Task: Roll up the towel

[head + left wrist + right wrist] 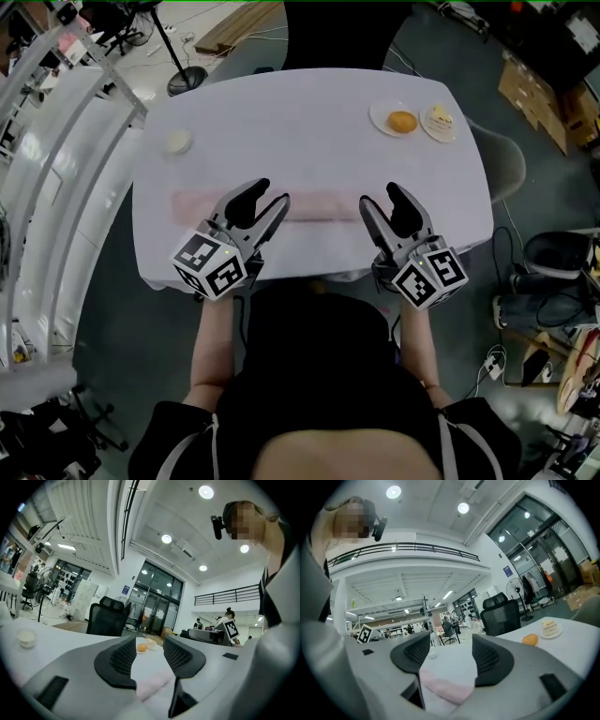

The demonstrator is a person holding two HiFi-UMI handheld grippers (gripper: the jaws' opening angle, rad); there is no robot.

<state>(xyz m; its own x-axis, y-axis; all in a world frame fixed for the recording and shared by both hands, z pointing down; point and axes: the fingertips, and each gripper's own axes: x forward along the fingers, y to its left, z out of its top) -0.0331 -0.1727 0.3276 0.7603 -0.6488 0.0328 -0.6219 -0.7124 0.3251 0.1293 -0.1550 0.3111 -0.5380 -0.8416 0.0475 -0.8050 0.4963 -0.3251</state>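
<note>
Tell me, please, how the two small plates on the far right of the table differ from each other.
The bun plate carries a round orange bun; the cake plate carries a pale cake slice. The bun plate sits further in on the table; the cake plate lies nearer its right edge. Both are small, round and white, set side by side.

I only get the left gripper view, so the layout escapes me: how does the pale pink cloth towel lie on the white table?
Observer: The pale pink cloth towel lies as one long narrow strip, left to right across the white table.
Operator: Where's the right gripper?
Observer: The right gripper hovers at the strip's right end, jaws apart, gripping nothing.
Operator: And mine?
Observer: The left gripper is above the strip's left part; the strip runs on past it leftward.
</note>
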